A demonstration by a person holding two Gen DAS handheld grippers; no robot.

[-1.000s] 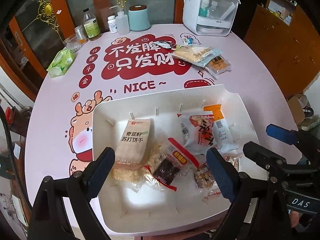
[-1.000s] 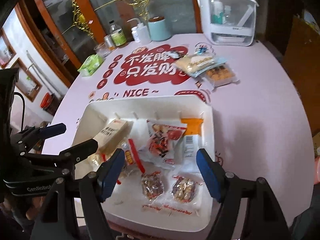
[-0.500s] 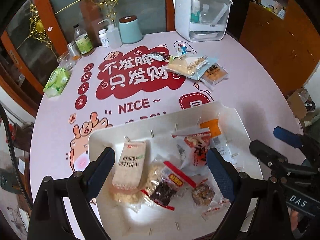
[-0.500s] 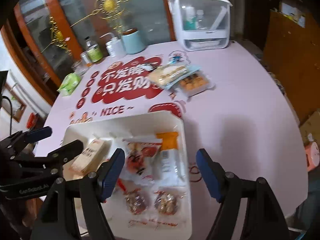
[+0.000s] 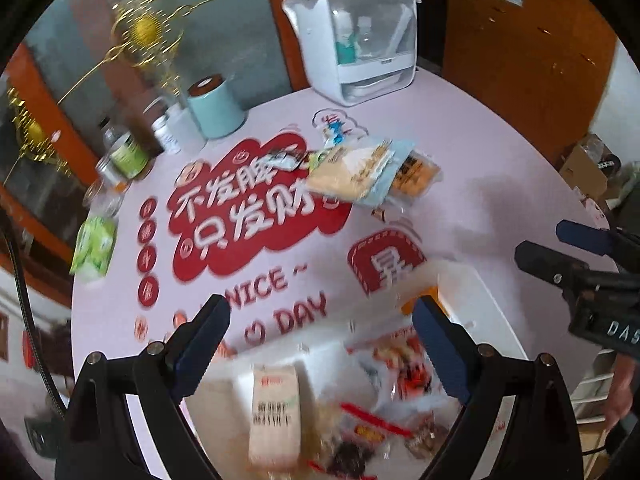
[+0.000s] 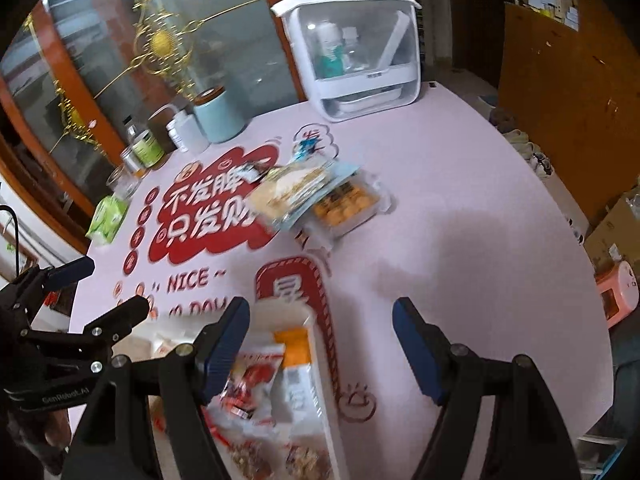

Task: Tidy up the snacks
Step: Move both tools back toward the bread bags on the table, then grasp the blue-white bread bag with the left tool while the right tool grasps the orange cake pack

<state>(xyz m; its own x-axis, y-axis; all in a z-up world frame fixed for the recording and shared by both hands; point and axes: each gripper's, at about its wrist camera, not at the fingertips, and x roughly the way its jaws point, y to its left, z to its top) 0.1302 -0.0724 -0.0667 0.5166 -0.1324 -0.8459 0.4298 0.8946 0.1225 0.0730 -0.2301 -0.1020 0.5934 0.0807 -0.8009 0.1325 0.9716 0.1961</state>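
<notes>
Round pink desk (image 5: pixel 480 208) with red lettering, glass cabinet behind. White tray (image 5: pixel 476 292) of snacks below both grippers, left (image 5: pixel 320 344) and right (image 6: pixel 320 348), each spread, empty.

My near tray (image 5: pixel 472 292) is smeared by blur and cut off by the bottom edge; its snacks (image 6: pixel 256 384) are unreadable, partly behind my tongs (image 6: pixel 320 344). Far packets (image 5: pixel 360 172) are blurred too.

Both wrist views above shared table (image 5: pixel 480 200)

Right hand-held gripper (image 6: pixel 320 350) gapes above white tray (image 6: pixel 320 364).
</notes>
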